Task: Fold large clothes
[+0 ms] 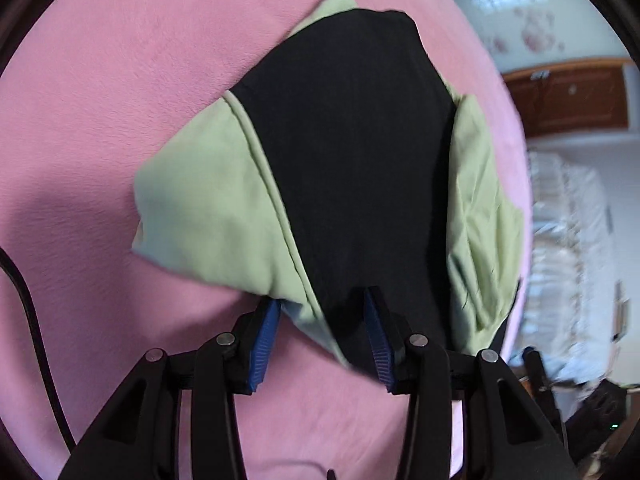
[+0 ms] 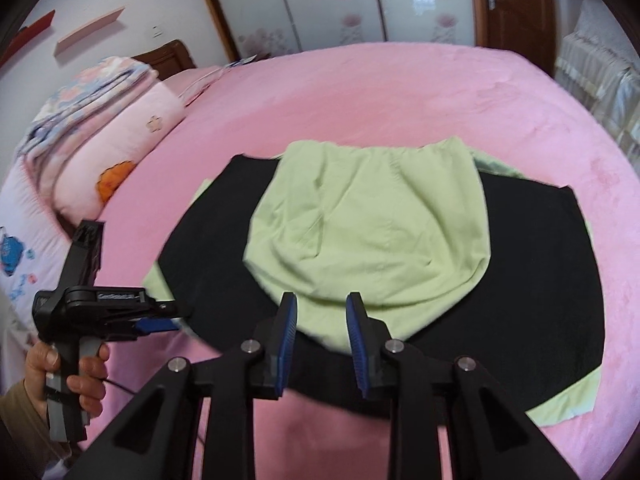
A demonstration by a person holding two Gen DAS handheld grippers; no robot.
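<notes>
A large garment with a black body (image 2: pixel 520 280) and light green sleeves lies on a pink bed (image 2: pixel 360 92). One green sleeve (image 2: pixel 368 224) is folded over the black body. My right gripper (image 2: pixel 322 312) is open, its blue pads just above the sleeve's near edge. My left gripper (image 1: pixel 322 304) is open at the garment's edge, where black cloth (image 1: pixel 348 160) meets a green sleeve (image 1: pixel 208 208); cloth lies between its fingers. The left gripper also shows in the right wrist view (image 2: pixel 160 324), held by a hand at the garment's left end.
Folded quilts and pillows (image 2: pixel 100 128) are stacked at the bed's left end. A wardrobe with flowered doors (image 2: pixel 340 0) stands behind the bed. A white covered piece of furniture (image 2: pixel 600 80) is at the right. A black cable (image 1: pixel 28 320) crosses the pink cover.
</notes>
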